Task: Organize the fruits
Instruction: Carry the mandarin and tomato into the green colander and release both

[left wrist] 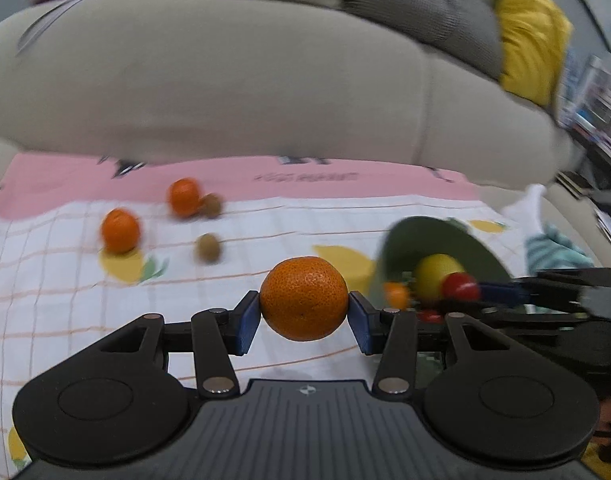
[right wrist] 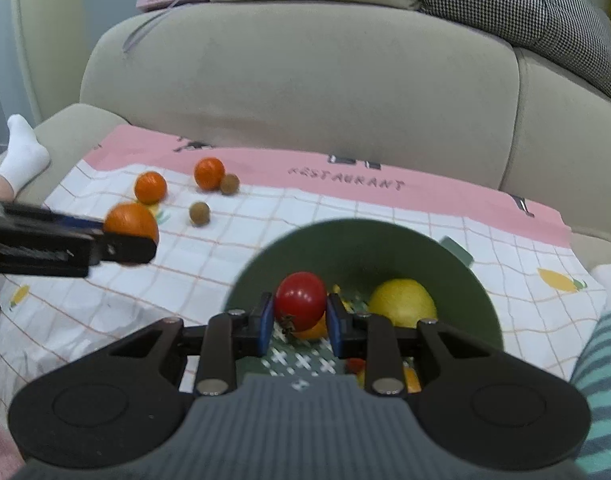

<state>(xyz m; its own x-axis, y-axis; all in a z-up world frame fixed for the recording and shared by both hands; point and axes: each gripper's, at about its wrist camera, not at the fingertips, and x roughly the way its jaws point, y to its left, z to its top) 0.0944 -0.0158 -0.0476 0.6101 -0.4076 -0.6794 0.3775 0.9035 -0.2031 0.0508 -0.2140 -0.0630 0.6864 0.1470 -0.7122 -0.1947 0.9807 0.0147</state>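
My left gripper (left wrist: pixel 304 314) is shut on an orange tangerine (left wrist: pixel 304 298), lifted above the checked cloth (left wrist: pixel 65 300). In the right wrist view the same tangerine (right wrist: pixel 131 222) hangs at the left in the left gripper (right wrist: pixel 139 236). My right gripper (right wrist: pixel 299 320) is shut on a red tomato (right wrist: pixel 300 300) over the green bowl (right wrist: pixel 345 240). A yellow lemon (right wrist: pixel 403 302) and a small orange fruit (right wrist: pixel 313 332) lie in the bowl. Two tangerines (right wrist: pixel 150 187) (right wrist: pixel 209 173) and two small brown fruits (right wrist: pixel 199 213) (right wrist: pixel 229 184) rest on the cloth farther back.
The cloth covers a seat in front of a beige sofa back (right wrist: pixel 305 80) with cushions (right wrist: pixel 517 4). A foot in a white sock (right wrist: pixel 23 152) lies at the left edge. A striped sleeve (right wrist: pixel 601 380) shows at the right.
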